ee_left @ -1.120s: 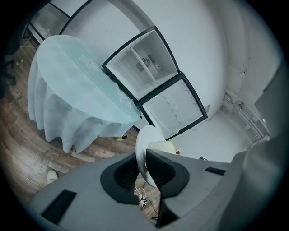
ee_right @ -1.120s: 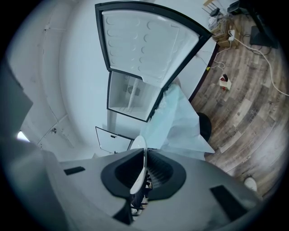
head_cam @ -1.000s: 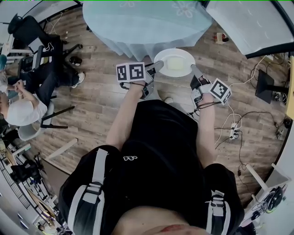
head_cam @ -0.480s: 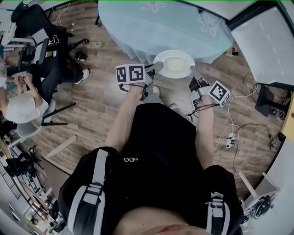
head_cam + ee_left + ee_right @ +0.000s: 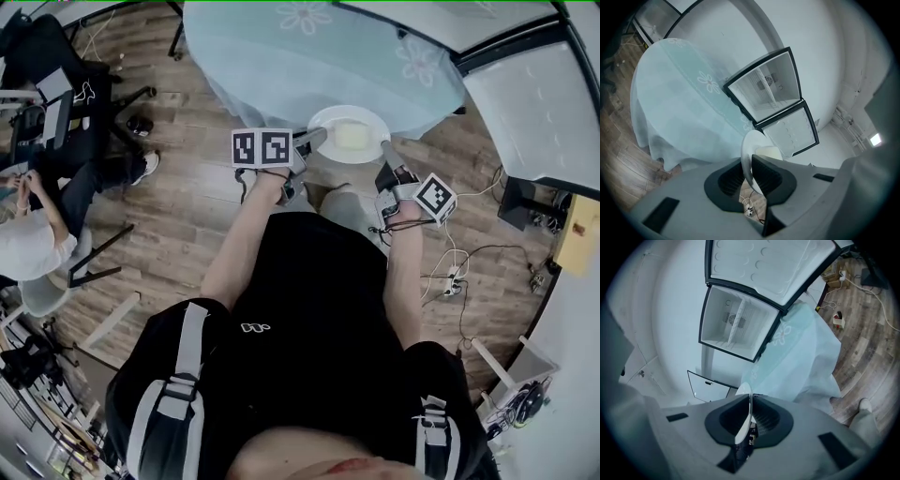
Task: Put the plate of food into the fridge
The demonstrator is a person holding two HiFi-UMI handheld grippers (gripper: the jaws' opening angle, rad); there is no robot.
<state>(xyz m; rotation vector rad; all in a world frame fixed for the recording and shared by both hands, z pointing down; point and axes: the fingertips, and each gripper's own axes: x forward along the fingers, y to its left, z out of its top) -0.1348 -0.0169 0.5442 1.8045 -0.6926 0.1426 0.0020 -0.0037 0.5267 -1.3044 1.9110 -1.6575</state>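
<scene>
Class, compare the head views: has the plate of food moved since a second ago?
Yes, slightly: the plate has shifted left along the table edge, farther from its right end.

Plate [image 5: 349,112] with food [image 5: 349,137] on it, held just before the near edge of the table [image 5: 281,47], the left gripper [image 5: 317,139] clamped on its left rim, the right gripper [image 5: 384,148] on its right rim. Fridge [image 5: 764,86] stands beyond the table, far right, door open. Seated person [image 5: 28,244] far left; power strip [image 5: 453,284] on the floor [image 5: 187,197], right

Food [image 5: 350,137] on plate [image 5: 322,119]: kind indistinct
</scene>
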